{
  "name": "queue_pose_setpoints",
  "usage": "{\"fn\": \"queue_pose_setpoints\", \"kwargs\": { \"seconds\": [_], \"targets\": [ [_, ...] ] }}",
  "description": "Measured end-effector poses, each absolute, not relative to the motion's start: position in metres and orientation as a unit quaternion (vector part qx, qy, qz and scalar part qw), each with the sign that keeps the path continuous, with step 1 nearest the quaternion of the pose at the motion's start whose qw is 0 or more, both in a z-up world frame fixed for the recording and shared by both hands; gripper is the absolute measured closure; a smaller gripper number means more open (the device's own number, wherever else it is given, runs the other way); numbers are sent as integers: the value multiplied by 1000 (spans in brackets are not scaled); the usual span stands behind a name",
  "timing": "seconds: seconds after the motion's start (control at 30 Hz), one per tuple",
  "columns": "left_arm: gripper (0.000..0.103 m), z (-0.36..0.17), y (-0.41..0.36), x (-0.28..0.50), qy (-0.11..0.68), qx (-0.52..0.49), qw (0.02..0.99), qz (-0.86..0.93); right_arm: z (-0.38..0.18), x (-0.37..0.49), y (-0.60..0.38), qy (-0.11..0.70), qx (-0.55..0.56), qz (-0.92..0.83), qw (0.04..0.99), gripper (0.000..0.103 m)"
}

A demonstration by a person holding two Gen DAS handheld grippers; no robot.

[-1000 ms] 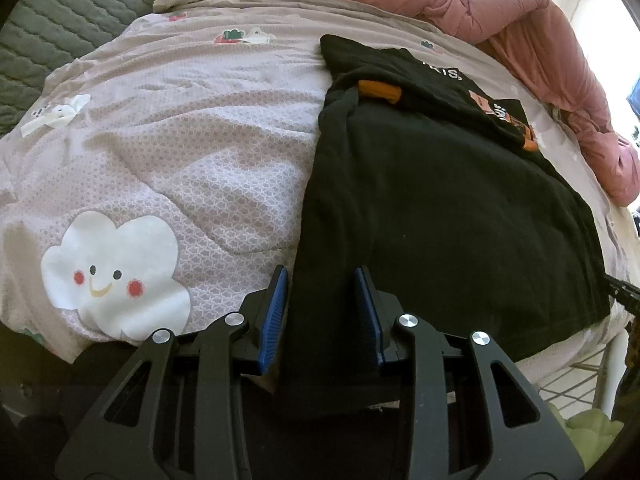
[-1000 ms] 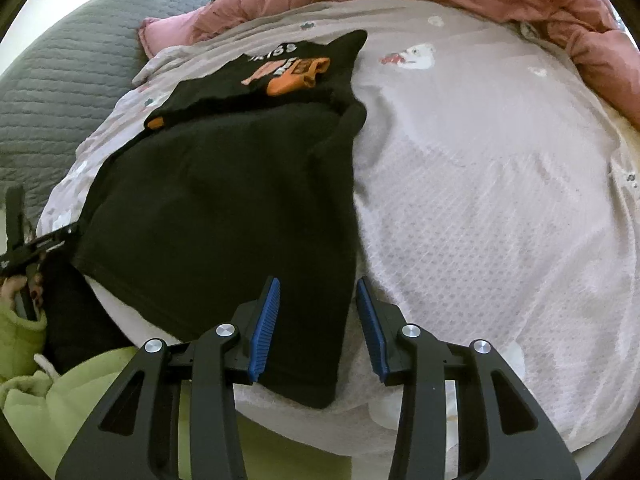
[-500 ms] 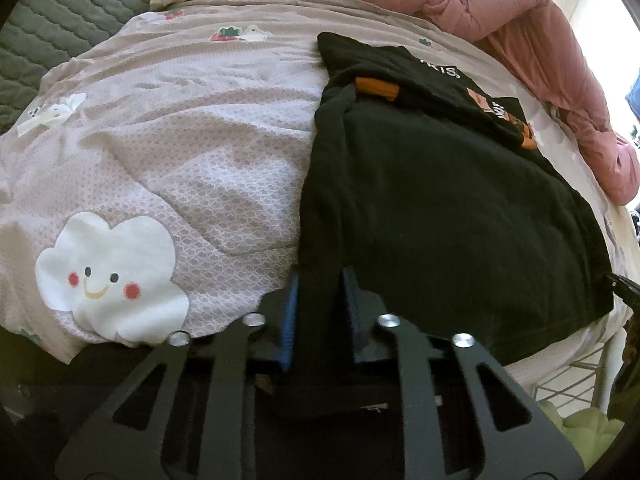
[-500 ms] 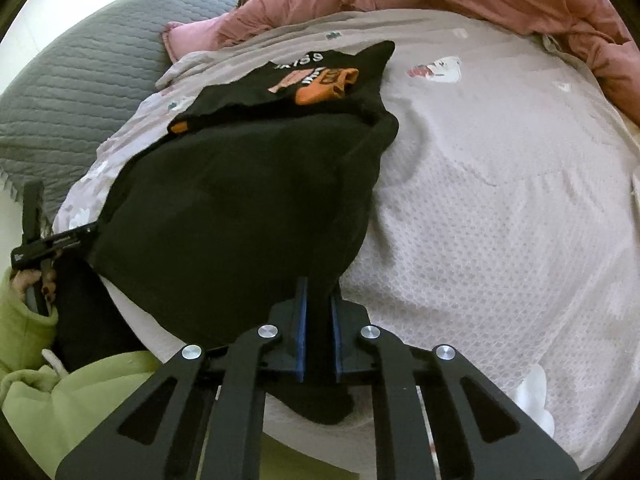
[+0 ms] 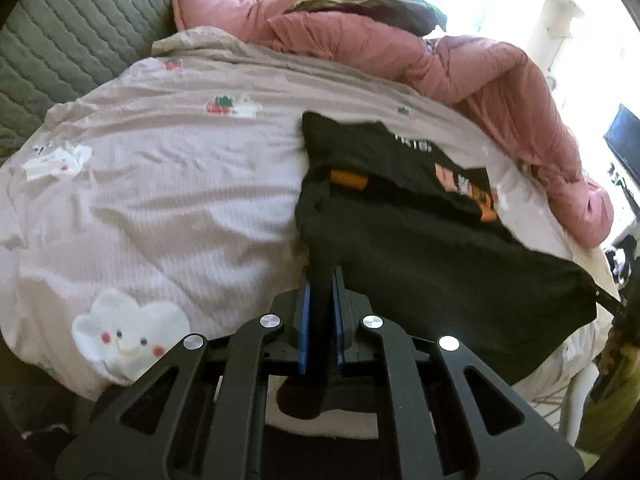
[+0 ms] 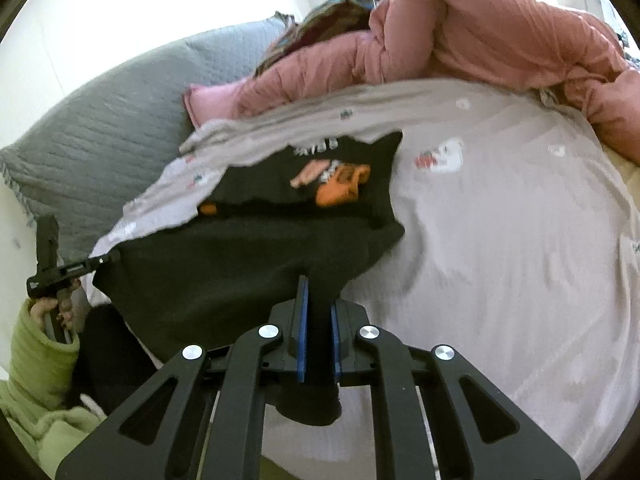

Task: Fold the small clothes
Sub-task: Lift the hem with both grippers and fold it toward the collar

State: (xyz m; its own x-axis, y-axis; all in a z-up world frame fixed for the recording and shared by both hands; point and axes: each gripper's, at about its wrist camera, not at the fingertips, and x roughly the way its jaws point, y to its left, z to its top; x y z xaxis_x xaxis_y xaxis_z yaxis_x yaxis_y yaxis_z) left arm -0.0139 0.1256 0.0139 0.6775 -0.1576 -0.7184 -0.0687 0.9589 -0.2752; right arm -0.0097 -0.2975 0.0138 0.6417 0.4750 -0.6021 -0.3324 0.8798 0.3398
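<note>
A small black garment (image 5: 432,248) with an orange print lies on a pale pink bedspread (image 5: 160,184); its far part is folded over. My left gripper (image 5: 320,280) is shut on the garment's near left corner, black cloth pinched between the blue pads. My right gripper (image 6: 319,292) is shut on the near right corner of the same black garment (image 6: 240,264). The near edge hangs lifted between the two grippers. In the right wrist view the left gripper (image 6: 110,258) shows from the side at the far left, held by a hand in a green sleeve (image 6: 40,344).
A rumpled pink duvet (image 5: 460,64) is heaped along the bed's far side. A grey quilted headboard (image 5: 68,28) stands at the back left. The bedspread (image 6: 500,240) bears cartoon patches, one a white cloud (image 5: 128,336). The bed's near edge runs just under both grippers.
Both grippers went from open around the garment's near corners to shut on them, then rose, lifting the near edge off the bed. More of the duvet and headboard has come into view.
</note>
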Motion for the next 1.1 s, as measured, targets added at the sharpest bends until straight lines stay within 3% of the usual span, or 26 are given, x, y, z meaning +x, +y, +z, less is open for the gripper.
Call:
{"fn": "queue_pose_setpoints", "kwargs": {
  "seconds": [0.63, 1.1],
  "targets": [
    [100, 49, 142, 77, 377, -177, 909, -10, 55, 68, -308, 287, 137, 190, 929, 95],
    [100, 38, 139, 150, 382, -178, 907, 11, 47, 141, -302, 300, 140, 158, 930, 95]
  ]
}}
